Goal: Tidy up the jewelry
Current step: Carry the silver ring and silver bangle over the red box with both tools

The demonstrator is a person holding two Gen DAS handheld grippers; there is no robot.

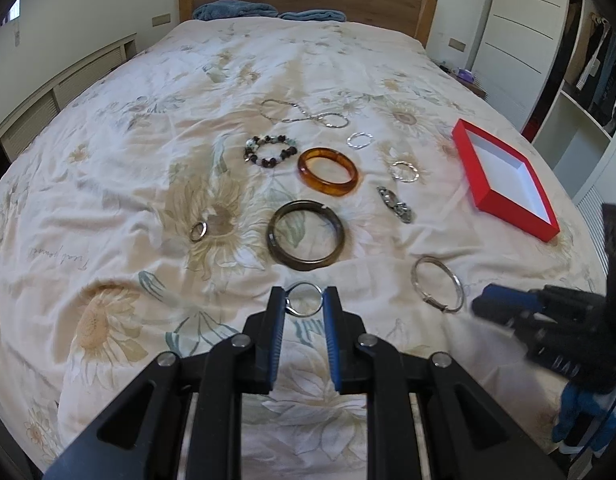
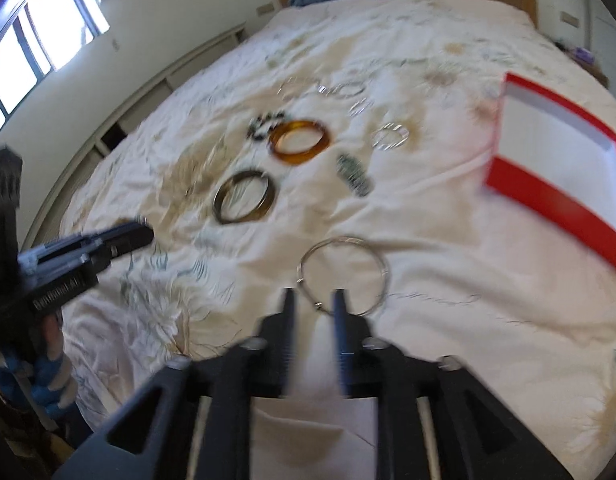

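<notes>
Floral bedspread (image 1: 148, 160); left gripper (image 1: 304, 300) jaws clamp a small ring (image 1: 304, 286); right gripper (image 2: 314, 300) jaws parted, empty.

Bright daylight from window (image 2: 36, 36). Left view sharp; right view motion-blurred. Fisheye bending and dark corners in both.
</notes>
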